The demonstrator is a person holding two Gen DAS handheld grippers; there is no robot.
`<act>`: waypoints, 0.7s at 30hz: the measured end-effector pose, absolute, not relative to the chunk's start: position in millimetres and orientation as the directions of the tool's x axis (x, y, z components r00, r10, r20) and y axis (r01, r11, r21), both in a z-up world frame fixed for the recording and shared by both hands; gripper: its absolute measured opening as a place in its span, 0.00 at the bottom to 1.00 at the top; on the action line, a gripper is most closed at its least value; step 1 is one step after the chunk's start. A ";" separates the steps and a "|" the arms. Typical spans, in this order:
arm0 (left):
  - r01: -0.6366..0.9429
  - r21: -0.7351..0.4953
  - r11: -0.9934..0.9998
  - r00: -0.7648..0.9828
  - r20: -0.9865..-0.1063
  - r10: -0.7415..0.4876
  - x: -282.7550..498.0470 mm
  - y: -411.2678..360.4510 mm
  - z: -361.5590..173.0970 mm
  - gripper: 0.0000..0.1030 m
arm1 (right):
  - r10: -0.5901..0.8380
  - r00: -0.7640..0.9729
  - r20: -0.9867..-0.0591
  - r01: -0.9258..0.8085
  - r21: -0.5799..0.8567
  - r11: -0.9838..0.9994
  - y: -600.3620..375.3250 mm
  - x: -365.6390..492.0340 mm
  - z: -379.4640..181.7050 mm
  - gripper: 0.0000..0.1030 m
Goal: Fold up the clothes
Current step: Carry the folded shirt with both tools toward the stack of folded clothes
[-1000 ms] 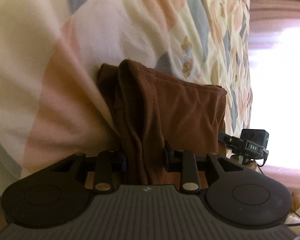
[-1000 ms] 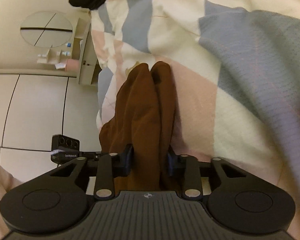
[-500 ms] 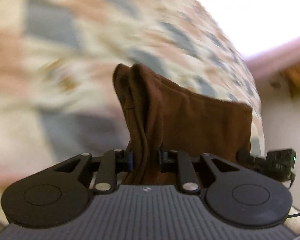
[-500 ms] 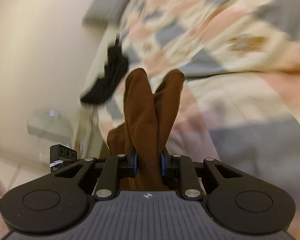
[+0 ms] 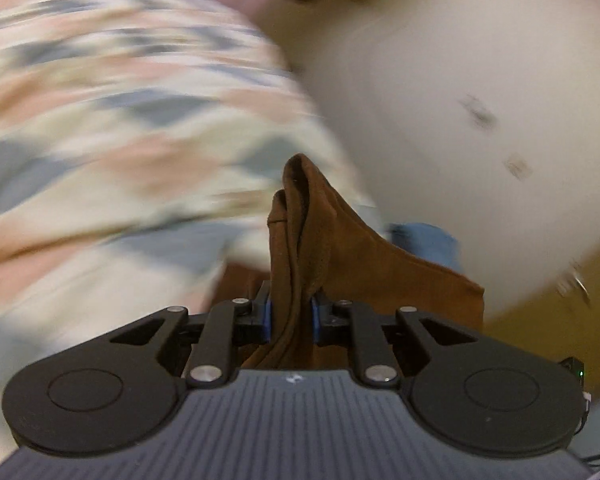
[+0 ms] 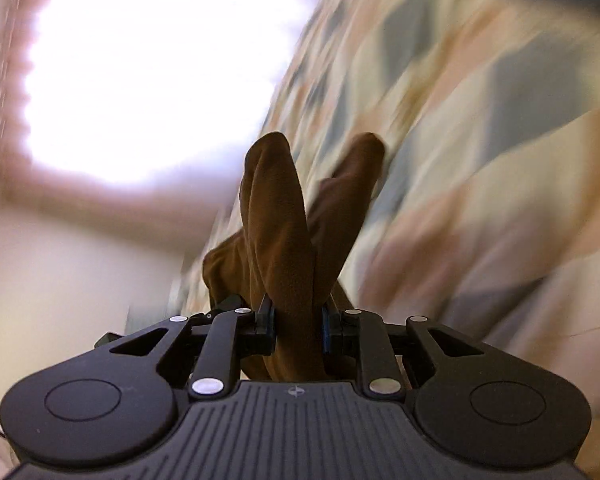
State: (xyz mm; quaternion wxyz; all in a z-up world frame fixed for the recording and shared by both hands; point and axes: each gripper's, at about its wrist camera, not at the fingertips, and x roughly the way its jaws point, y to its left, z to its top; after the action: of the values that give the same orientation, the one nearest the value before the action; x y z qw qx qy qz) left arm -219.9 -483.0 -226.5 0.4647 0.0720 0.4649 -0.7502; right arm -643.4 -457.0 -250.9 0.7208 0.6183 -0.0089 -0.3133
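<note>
A brown garment [image 5: 352, 256] is held at two places. My left gripper [image 5: 291, 316] is shut on a bunched fold of it, which stands up between the jaws and stretches off to the right. My right gripper [image 6: 299, 326] is shut on another bunch of the same brown garment [image 6: 284, 232], with two folded lobes sticking up past the jaws. Both views are blurred by motion. The garment is lifted off the patchwork bedspread [image 5: 112, 120], which also shows in the right wrist view [image 6: 480, 128].
A pale wall [image 5: 460, 80] fills the right of the left wrist view. A blue patch [image 5: 424, 240] shows behind the garment. A bright window [image 6: 156, 68] with pinkish curtains fills the upper left of the right wrist view.
Both grippers have closed tight on the brown garment and swung it up off the bed. Both views have turned fast, from the bedspread toward the wall and window.
</note>
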 end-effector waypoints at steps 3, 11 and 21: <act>0.700 -0.639 -0.318 -0.683 -0.469 -0.560 -286.8 -548.0 -210.3 0.13 | -0.648 0.669 -0.363 0.455 0.890 -0.029 -442.9 -692.7 -231.1 0.20; 0.590 -0.523 -0.616 -0.807 -0.418 -0.418 -444.8 -683.2 -155.0 0.11 | -0.917 0.330 -0.224 0.205 0.965 -0.162 -447.3 -758.9 -209.7 0.19; 0.497 -0.458 -0.737 -0.859 -0.377 -0.346 -553.4 -748.1 -129.1 0.11 | -0.972 0.178 -0.151 0.065 0.988 -0.142 -484.2 -822.6 -192.3 0.19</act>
State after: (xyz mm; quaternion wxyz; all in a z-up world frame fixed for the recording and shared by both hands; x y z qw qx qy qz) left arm -553.4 -748.1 -129.1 0.2284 0.1345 0.2814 -0.9223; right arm -822.6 -484.2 -192.3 0.5183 0.5662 -0.4007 -0.5003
